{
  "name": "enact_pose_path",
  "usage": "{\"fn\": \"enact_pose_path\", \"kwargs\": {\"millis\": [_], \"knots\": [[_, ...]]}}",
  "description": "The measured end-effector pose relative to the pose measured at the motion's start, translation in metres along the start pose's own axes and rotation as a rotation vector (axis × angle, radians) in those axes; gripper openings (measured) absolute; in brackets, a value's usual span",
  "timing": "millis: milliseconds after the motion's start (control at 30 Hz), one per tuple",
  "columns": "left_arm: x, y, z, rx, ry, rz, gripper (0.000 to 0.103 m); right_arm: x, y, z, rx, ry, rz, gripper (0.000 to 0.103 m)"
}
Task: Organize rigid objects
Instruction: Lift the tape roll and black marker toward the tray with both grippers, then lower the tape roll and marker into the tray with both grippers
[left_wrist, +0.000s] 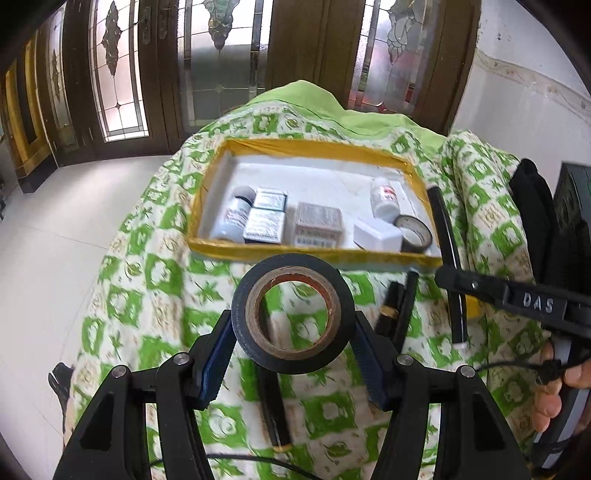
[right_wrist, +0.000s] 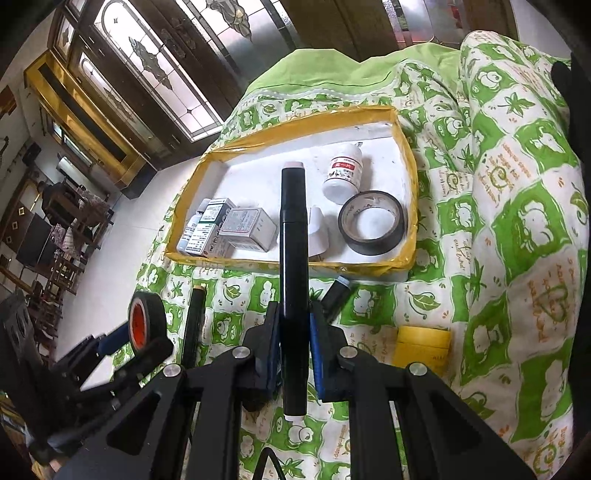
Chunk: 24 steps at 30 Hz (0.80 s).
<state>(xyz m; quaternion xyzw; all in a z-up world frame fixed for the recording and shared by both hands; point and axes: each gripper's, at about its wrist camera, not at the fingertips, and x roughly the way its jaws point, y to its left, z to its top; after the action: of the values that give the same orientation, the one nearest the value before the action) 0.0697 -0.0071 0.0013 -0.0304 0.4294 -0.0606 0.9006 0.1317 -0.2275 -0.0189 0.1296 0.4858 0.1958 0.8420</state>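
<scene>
The left gripper pinches a roll of black tape by its outer rim, held upright off the cloth just short of the tray, its brown cardboard core ringing a patch of the green-and-white patterned cloth behind; only the right wrist view shows that core's inner face as orange-red; the right gripper is pressed together on a long black tube, smooth and matt, with pale caps at both ends, pointing out over the near wall of the tray; from the left wrist view that tube is seen sideways, running past the tray's right corner, with a hand behind the gripper; the tray is a shallow white box with yellow taped edges, resting on the cloth; inside, from left, lie a small grey-capped bottle, two small printed cartons, a squarish box, a white block, a second black tape roll lying flat, and a white bottle with a red label on its side; only the right wrist view shows a yellow tape roll on the cloth right of the gripper, and a short dark tube beside the tray's near wall; another black tube lies on the cloth at the left.
</scene>
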Motion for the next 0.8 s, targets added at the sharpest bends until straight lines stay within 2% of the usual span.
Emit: {"fn": "enact_pose_path", "kwargs": {"millis": [333, 800], "knots": [[0.012, 0.015, 0.028, -0.001, 0.006, 0.022, 0.065, 0.007, 0.011, 0.019, -0.033, 0.002, 0.011, 0.014], [0.053, 0.039, 0.091, -0.021, 0.038, 0.050, 0.065, 0.033, 0.010, 0.076, 0.013, -0.002, 0.046, 0.014]]}}
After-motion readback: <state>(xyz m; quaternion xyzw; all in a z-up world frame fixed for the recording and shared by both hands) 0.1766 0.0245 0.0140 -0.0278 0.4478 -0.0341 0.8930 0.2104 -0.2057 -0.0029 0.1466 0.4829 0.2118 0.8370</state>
